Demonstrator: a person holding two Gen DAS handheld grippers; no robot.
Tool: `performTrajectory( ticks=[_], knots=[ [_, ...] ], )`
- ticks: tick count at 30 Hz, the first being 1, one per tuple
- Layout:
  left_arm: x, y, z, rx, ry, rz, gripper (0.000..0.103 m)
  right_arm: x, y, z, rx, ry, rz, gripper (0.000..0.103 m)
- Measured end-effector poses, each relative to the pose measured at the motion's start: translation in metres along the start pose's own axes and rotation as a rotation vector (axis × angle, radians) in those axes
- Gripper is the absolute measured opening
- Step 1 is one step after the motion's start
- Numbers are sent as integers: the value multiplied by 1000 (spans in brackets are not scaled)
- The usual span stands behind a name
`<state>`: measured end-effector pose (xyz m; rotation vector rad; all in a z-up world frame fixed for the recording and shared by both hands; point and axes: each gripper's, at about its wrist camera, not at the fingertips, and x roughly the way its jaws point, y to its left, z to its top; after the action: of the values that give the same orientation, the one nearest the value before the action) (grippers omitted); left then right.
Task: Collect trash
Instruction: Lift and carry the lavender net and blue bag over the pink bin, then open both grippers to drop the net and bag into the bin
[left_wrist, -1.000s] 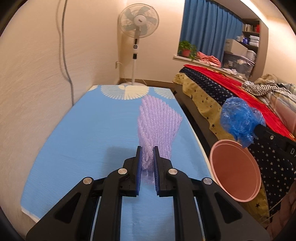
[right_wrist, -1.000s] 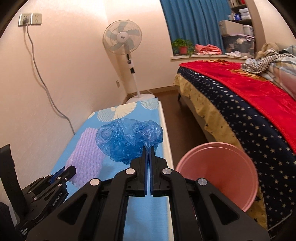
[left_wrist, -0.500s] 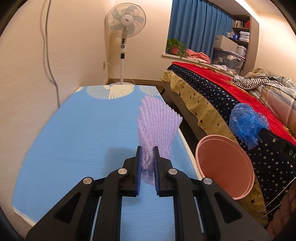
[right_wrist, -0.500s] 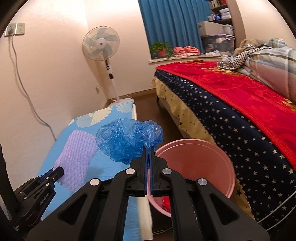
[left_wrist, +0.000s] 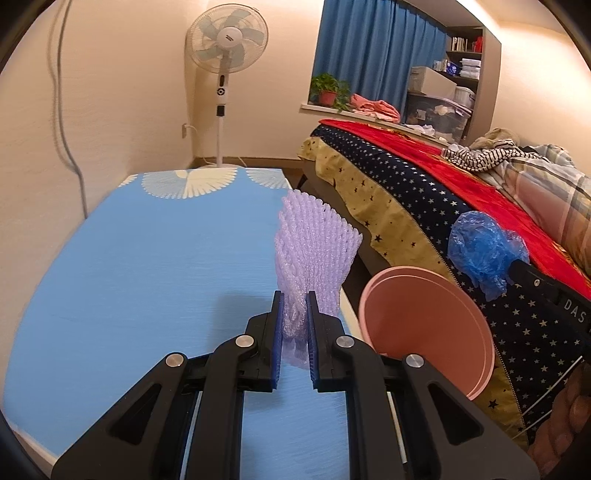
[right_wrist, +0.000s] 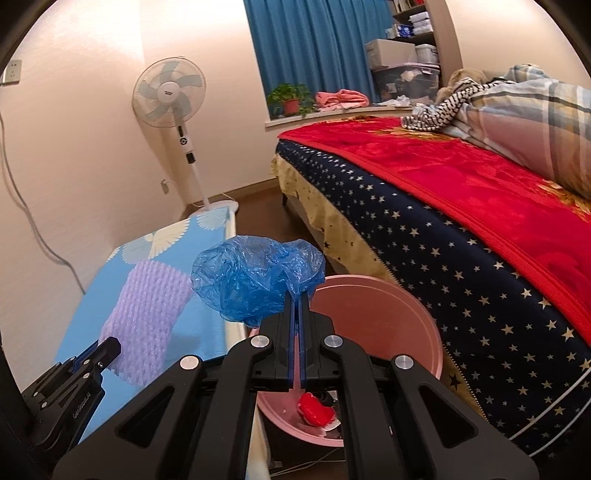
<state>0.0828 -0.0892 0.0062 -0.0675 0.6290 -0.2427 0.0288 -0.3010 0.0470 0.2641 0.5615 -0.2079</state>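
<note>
Right wrist view: the blue plastic bag (right_wrist: 255, 282) is pinched in the closed jaws of the right gripper (right_wrist: 297, 295), hanging just above the near rim of the pink bin (right_wrist: 406, 314) at about 12 o'clock. The purple foam net (left_wrist: 314, 251) stands upright, clamped in the jaws of the left gripper (left_wrist: 294, 306), over the edge of the blue counter (left_wrist: 147, 277), with the bin at about 3 o'clock of it. To drop well, I judge each load should be carried over the bin's middle before the jaws part, since both pieces are light and could catch the rim. The bin's base is cut off; a red item (right_wrist: 314, 408) inside is partly hidden by the gripper.
</note>
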Motion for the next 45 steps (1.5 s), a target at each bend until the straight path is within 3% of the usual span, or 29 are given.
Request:
performTrajectory(
  ticks=[21,38,41,42,44,45],
  knots=[
    [51,-56,-14,47,54,-106,12,30,-47,-6,73,27,-164,2],
    [78,-88,-22,81,103,-177,12,45,-61,-11,53,55,-220,2],
    [82,-89,-24,88,123,-199,14,46,-61,-11,51,60,-242,5],
    [84,-89,-24,88,131,-205,17,47,-62,-12,51,65,-248,11],
    [87,-85,-25,81,141,-206,33,47,-63,-12,53,67,-260,25],
    [87,-83,-25,77,141,-203,35,46,-64,-13,53,66,-267,36]
  ],
)
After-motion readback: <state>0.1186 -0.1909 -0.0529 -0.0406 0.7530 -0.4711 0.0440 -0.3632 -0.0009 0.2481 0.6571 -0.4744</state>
